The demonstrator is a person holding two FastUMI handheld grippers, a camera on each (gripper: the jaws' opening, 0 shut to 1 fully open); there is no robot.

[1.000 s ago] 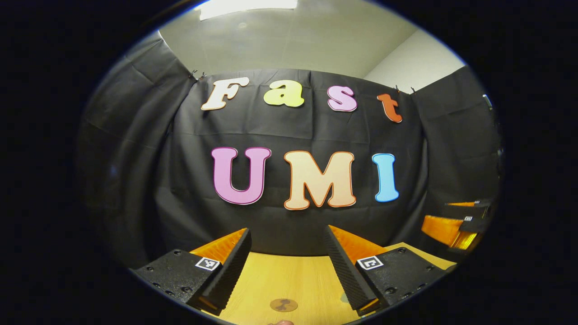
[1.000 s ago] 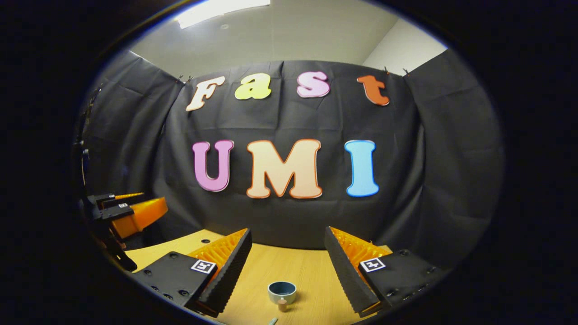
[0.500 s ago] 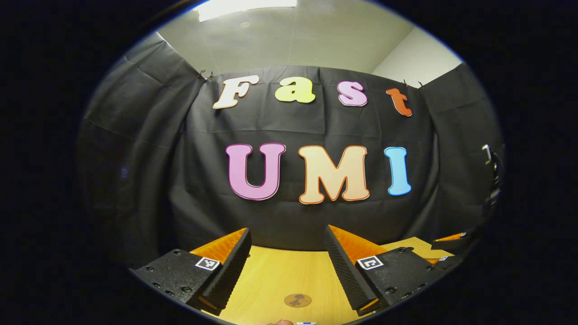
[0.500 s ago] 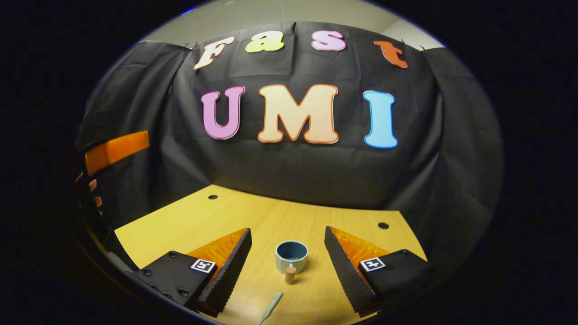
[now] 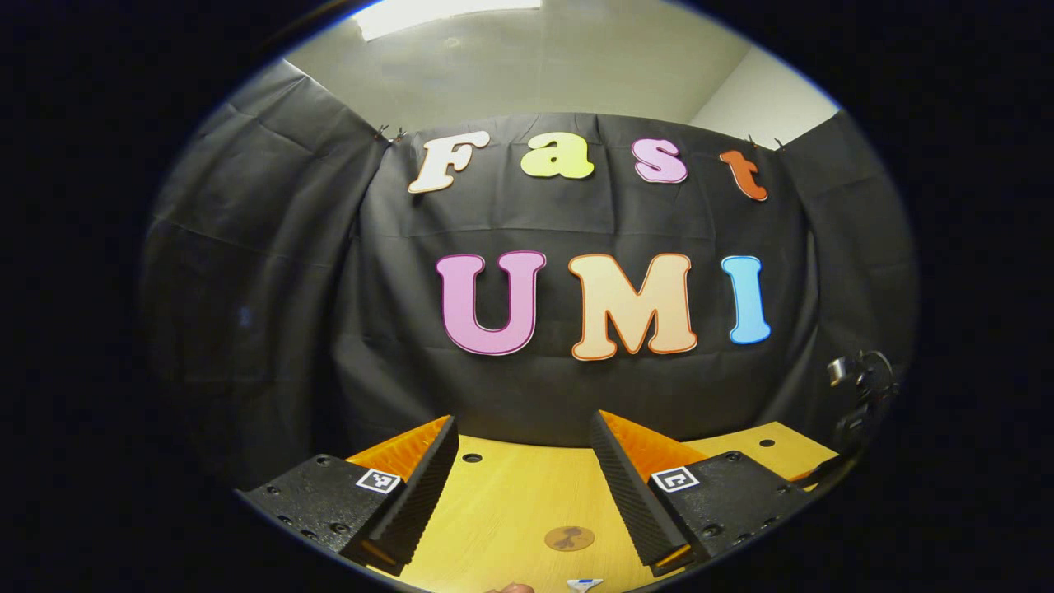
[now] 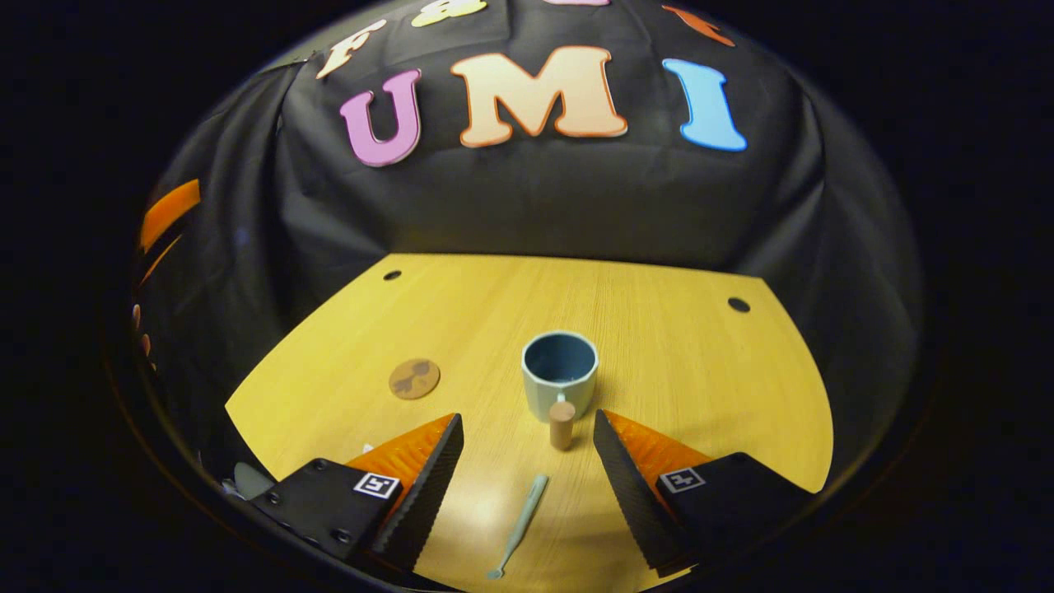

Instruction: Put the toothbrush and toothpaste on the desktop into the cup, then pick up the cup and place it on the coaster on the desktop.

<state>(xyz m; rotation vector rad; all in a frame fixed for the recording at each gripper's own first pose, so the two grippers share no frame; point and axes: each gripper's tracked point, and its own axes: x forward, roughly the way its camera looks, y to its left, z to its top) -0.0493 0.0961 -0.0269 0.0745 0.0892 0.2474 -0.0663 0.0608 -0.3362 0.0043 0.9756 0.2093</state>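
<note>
tipping down since a second ago, the right gripper (image 6: 527, 461) now looks over the cup (image 6: 560, 375), fingers spread and empty, the toothbrush (image 6: 519, 527) lying nearer than the cup, the coaster (image 6: 414, 379) to its left, nothing yet gripped.

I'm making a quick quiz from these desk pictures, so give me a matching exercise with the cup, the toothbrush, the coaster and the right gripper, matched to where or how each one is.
Things:
1 cup
2 toothbrush
3 coaster
4 right gripper

Places or states:
A lying flat between the gripper's fingers
B open, holding nothing
C upright, empty, mid-desk
D flat disc left of the cup

Pairs: 1-C, 2-A, 3-D, 4-B
</note>
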